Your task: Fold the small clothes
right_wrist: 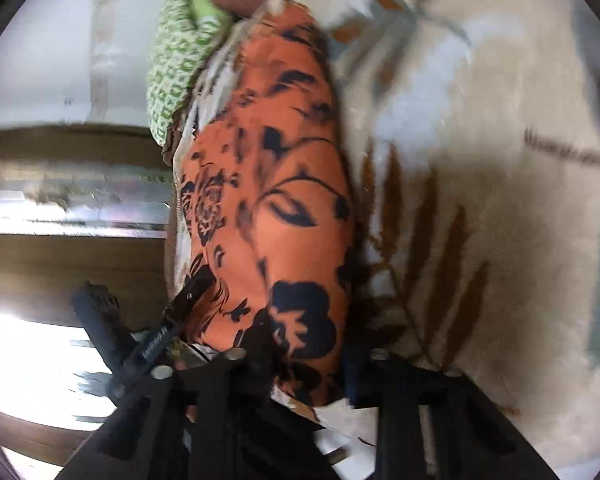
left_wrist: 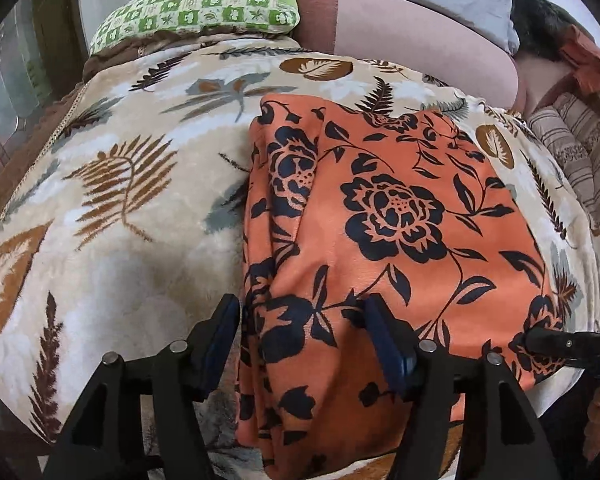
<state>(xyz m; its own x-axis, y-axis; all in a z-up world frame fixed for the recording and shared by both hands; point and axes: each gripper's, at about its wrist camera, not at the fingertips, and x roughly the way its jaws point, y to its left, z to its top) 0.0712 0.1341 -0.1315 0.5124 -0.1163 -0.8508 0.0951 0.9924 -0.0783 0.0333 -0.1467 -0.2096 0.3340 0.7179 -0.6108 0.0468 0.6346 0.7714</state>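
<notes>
Orange cloth [left_wrist: 400, 216] with black flower print lies folded on the bed, on top of the leaf-print blanket [left_wrist: 120, 184], right of the blanket's middle in the left wrist view. Its left edge shows stacked layers, so it's already folded over at least once. My left gripper [left_wrist: 300, 344] is wide open over the cloth's near-left corner: left finger over the blanket just beside the cloth edge, right finger over the cloth, nothing pinched between them. My right gripper [left_wrist: 540, 340] comes in from the right at the cloth's near-right corner; from the left wrist view only its tip shows, touching or just above the fabric, can't tell which. Right wrist view is motion-blurred: the cloth [right_wrist: 268, 208] runs away from the camera, its near end sitting between my right gripper [right_wrist: 308, 364] fingers. Gap there looks narrow, but blur hides whether the pads actually press the fabric, so can't tell if it's gripped. The left gripper [right_wrist: 192, 292] shows at the cloth's left edge in that view. Green checked pillow [left_wrist: 196, 12] at the far end of the bed, well apart from the cloth; pink pillow [left_wrist: 420, 32] to its right.
</notes>
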